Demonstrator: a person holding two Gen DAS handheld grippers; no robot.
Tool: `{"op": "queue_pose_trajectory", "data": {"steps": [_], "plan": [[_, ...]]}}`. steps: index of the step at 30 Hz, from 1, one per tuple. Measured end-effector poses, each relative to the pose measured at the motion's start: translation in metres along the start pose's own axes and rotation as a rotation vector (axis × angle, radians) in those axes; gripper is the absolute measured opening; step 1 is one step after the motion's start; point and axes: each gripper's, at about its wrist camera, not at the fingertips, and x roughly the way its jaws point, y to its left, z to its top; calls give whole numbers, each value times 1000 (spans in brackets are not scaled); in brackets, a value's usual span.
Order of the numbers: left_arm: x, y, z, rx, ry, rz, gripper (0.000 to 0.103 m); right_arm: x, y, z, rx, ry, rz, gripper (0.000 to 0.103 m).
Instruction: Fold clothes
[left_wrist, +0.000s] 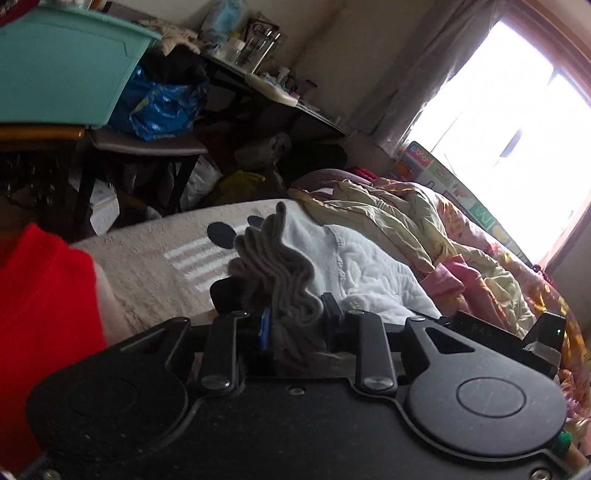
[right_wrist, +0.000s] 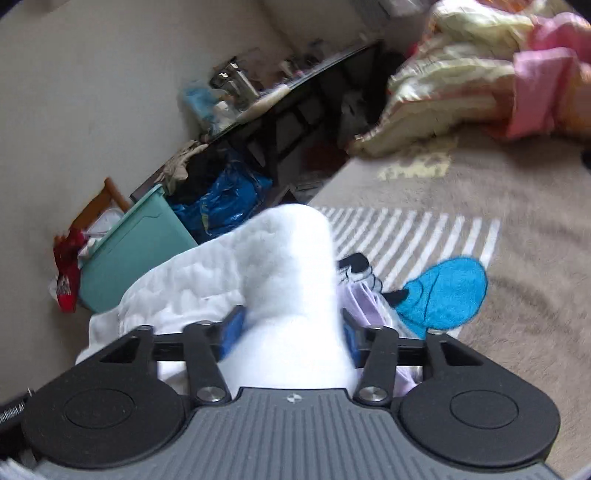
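A: We've got the bed blanket free ahead, so we lay the white garment flat there first, w/ no bunching.

B: Agreed. Right tongs stand fairly wide w/ the white cloth bunched between them; can't tell if the pads really press on it.

A: Left tongs are clamped on the grey ribbed hem. We keep both edges level and taut, then set down.
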Motion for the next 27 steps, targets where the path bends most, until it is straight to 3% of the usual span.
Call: {"op": "queue_pose_trajectory", "data": {"steps": [1,3,5,6,8,13,16,21,25,27], "plan": [[0,-1,-1,-3,-1,10,34,-3,0,2,6,-3,-6,68],[2,-5,6,-8,-2,16,37,-23,5,5,-33,-42,3,68],[-10,-12,10,-22,-13,25,68,-45,3,5,-38,-90,-9,75],[-17,-17,12,1,-22,39,73,-58,1,4,-22,-113,-15,77],[-33,-26,16,45,-38,65,74,-82,-7,1,-7,-122,-23,90],[-86,-38,-12,59,-50,50,78,-138,-25,-33,-52,-44,-55,92],[-120,-43,-47,30,-30,27,85,-197,-23,-79,-83,4,-66,103],[-168,-57,-120,-25,59,41,91,-313,-12,-181,-140,39,-123,103],[-198,-77,-186,-78,204,101,99,-393,-18,-265,-55,58,-217,103],[-211,-92,-221,-49,289,130,103,-425,-24,-303,10,72,-274,103]]}}
